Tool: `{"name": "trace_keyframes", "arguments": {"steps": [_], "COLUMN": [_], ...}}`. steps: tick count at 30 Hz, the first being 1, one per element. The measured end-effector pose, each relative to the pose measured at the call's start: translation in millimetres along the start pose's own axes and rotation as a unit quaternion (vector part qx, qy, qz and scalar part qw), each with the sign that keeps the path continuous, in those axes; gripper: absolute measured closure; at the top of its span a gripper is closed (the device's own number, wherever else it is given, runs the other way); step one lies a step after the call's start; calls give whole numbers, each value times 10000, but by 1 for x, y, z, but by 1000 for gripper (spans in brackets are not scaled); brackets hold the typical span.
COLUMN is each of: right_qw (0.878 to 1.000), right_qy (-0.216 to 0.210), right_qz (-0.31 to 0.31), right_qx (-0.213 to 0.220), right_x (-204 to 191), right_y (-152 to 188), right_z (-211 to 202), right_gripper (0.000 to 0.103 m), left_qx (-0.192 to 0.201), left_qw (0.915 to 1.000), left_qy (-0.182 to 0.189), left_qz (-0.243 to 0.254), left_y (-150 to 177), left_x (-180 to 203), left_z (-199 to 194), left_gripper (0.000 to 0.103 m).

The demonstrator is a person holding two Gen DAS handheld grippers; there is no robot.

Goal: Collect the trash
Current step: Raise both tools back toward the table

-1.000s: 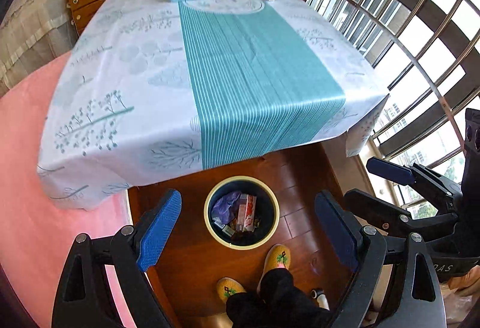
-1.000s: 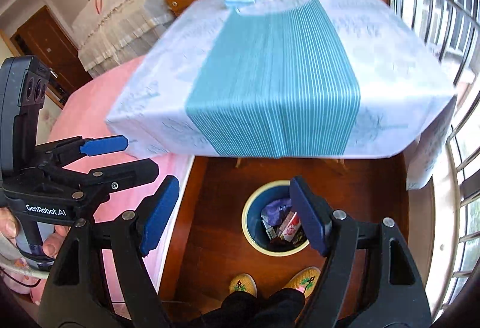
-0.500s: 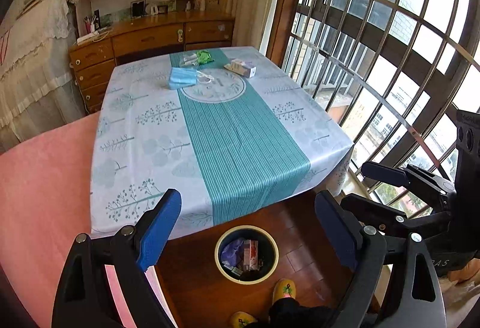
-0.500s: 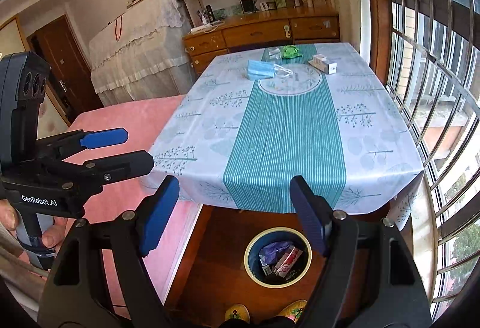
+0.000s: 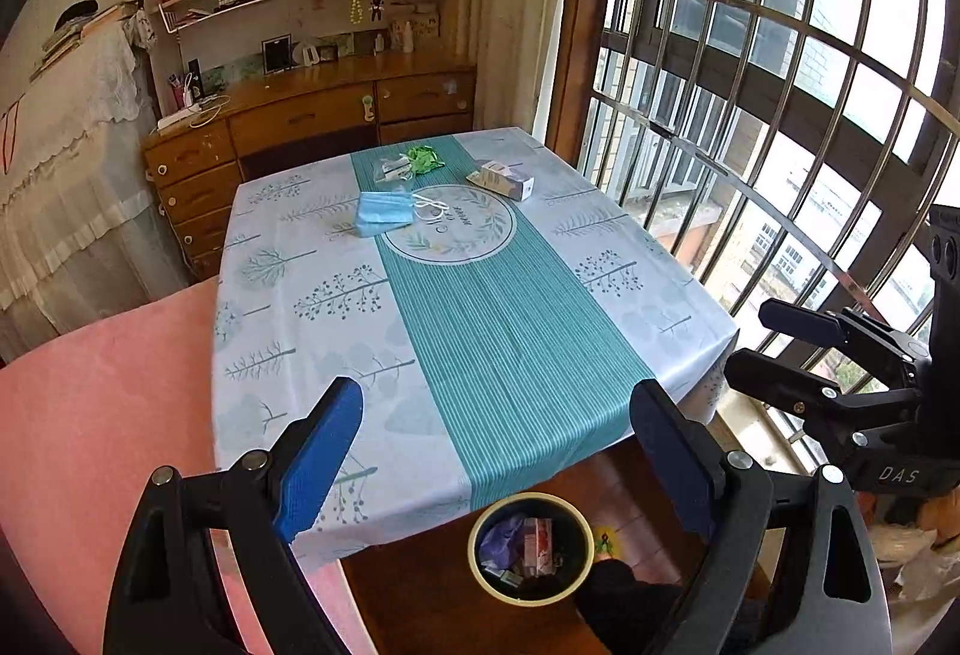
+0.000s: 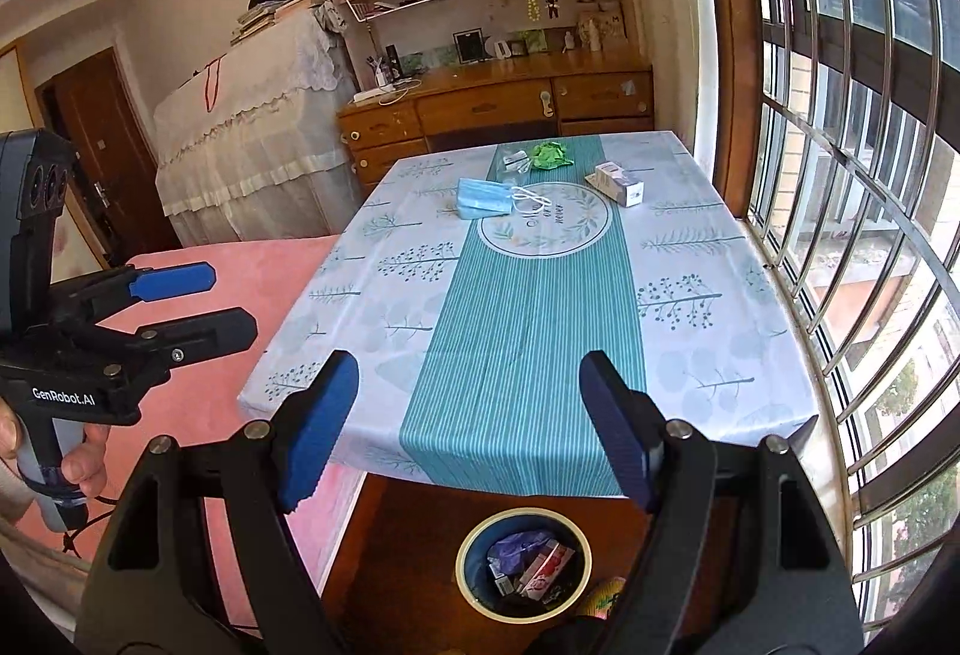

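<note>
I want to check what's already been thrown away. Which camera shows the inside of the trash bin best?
The right wrist view: the trash bin sits unobstructed between the open fingers, showing a purple wrapper and a red-and-white carton. The left wrist view shows the same bin and contents smaller and darker.

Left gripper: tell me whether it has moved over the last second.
Yes. The left gripper has tilted up and drawn back: the bin has sunk low between its fingers, and the table looks farther off.
</note>
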State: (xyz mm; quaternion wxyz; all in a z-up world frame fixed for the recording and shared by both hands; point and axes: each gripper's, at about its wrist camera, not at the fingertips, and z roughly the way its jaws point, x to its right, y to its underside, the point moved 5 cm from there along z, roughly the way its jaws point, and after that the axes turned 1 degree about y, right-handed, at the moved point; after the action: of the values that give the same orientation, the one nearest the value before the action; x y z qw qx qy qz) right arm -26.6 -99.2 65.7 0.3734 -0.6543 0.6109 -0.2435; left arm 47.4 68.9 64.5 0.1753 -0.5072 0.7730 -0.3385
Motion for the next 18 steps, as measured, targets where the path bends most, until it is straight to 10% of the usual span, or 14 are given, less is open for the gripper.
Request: {"name": "trace_keyframes", "arguments": {"steps": [18], "right_qw": [9961], "right_qy": [-248], "right_qz": [-193], "right_qx": [-823], "right_x": [168], "right_y": [-143], "right_z": [251], "right_gripper": [29], "left_qx": [-872], "left_qw": [9920], "left_qy": [-903], "left_qz": [166], "left_y": [-180], "left_x": [-76], "left_z": [264], "left_gripper": [11]}}
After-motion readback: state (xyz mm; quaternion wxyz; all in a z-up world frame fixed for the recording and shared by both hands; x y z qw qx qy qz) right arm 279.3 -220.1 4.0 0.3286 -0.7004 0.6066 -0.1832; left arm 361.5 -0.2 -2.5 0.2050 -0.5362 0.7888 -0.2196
